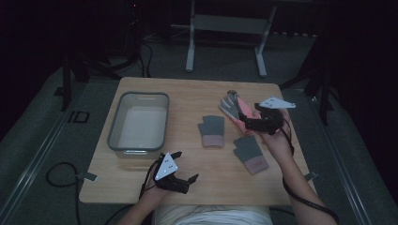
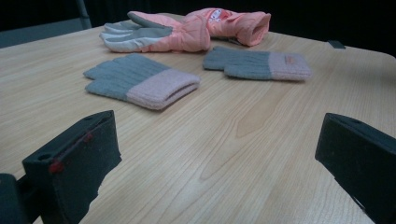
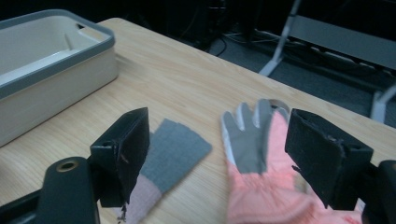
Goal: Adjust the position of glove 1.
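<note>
Pink glove (image 3: 261,186): lies just ahead of right gripper (image 3: 217,154), fingers pointing away; jaws apart, nothing clamped. Left gripper (image 2: 215,158): open, empty, farther off.

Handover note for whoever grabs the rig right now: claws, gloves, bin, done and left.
Left claw: open, holding nothing, low over the table's near edge.
Right claw: open, nothing gripped, hovering over the pink glove.
Pink glove: far right of the table, partly under the right claw.
Two grey gloves: one mid-table, one nearer the front right, both lying flat.
Bin: on the left, nothing in it.
Done: nothing moved into the bin yet.
Left: probably grip the pink glove first, then carry all the gloves to the bin.
</note>
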`<state>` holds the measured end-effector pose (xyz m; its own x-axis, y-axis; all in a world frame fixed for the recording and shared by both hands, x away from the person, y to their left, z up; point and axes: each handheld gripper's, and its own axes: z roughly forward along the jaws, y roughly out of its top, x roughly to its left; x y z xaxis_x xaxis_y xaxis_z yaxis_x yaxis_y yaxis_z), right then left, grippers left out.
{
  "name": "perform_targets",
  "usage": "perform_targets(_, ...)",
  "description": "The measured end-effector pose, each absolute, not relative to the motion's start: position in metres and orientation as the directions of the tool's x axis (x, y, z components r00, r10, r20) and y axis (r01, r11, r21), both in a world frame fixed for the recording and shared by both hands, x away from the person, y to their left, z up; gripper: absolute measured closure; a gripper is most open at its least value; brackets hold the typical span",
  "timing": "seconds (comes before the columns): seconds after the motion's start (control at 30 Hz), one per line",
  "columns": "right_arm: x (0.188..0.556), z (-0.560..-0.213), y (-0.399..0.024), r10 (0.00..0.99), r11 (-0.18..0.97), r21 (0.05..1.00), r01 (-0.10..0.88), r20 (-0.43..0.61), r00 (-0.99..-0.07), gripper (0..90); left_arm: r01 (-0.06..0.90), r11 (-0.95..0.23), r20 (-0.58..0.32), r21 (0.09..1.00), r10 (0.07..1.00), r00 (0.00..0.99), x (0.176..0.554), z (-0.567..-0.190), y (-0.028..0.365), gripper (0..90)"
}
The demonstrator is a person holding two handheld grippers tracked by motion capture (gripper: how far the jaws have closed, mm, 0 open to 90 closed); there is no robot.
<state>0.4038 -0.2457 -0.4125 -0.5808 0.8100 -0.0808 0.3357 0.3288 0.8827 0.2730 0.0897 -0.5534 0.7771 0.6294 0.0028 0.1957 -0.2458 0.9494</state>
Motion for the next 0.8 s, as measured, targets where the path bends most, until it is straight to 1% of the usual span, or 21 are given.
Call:
perform_targets(0.1,0.41,-0.418,-0.233,0.783,0.358,0.876,0.322,-0.094,-0.615,23.9,0.195,-0.244,0.002,0.95,0.63,0.776,0.273,-0.553,0.09,0.0)
perform_targets(0.23,0.418,-0.429,-0.219,0.742,0.4,0.864,0.305,-0.11,-0.662,29.8,0.195,-0.244,0.002,0.95,0.629,0.777,0.273,-0.553,0.091,0.0)
perform_targets(0.37,0.427,-0.443,-0.206,0.709,0.424,0.849,0.314,-0.096,-0.699,33.1,0.191,-0.245,0.005,0.951,0.628,0.778,0.273,-0.553,0.091,0.0)
perform_targets(0.47,0.434,-0.453,-0.198,0.699,0.434,0.837,0.332,-0.081,-0.711,36.2,0.191,-0.246,0.006,0.95,0.627,0.779,0.273,-0.553,0.091,0.0)
perform_targets(0.8,0.455,-0.485,-0.171,0.682,0.46,0.803,0.378,-0.047,-0.73,42.5,0.191,-0.244,0.003,0.951,0.624,0.781,0.272,-0.553,0.091,0.0)
